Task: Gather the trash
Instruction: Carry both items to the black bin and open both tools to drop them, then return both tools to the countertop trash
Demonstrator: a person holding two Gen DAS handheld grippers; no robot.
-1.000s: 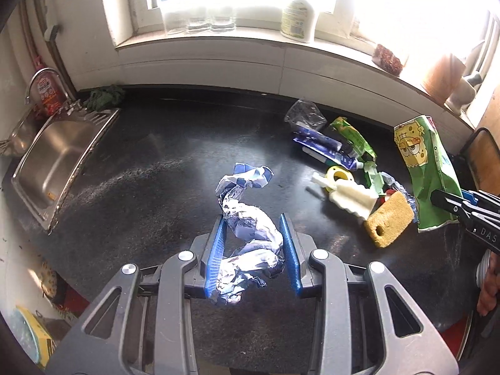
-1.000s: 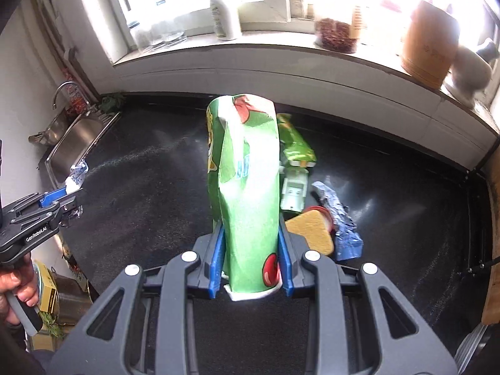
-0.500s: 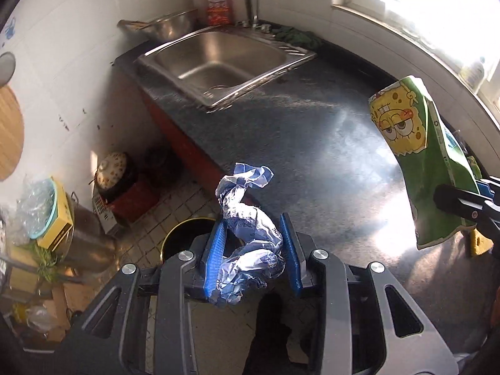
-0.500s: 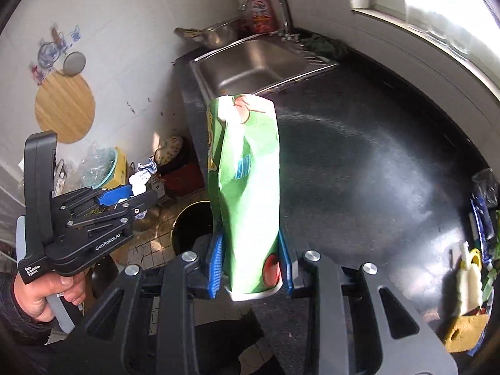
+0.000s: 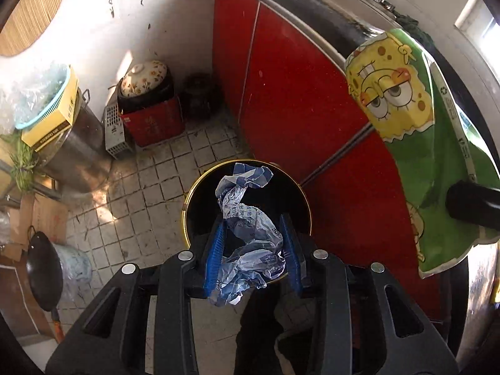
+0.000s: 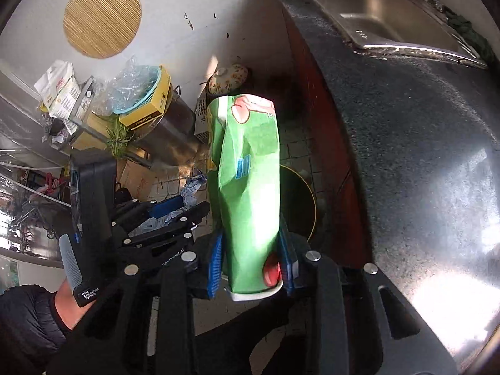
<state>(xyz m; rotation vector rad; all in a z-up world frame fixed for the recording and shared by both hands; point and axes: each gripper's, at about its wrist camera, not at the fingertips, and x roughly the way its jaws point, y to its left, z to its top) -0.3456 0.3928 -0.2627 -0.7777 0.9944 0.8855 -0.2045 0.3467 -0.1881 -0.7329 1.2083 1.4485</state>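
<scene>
Both grippers have swung off the counter (image 6: 422,162) and tipped down toward the floor, so the views that a second ago showed the window and the litter now show tiles and red cabinet doors (image 5: 300,93). Left gripper (image 5: 253,250) now hangs right over the open bin (image 5: 192,193), its jaws clamped on the crumpled blue-and-white wrapper (image 5: 250,234). Right gripper (image 6: 253,259) has its jaws clamped on the green snack bag (image 6: 250,187), which stands upright just beside the bin (image 6: 309,206), near the cabinet. Nothing has been let go yet. I judge the carry is nearly done: the wrapper looks ready to drop, while the bag probably needs shifting over the opening first, or it may catch the rim.
</scene>
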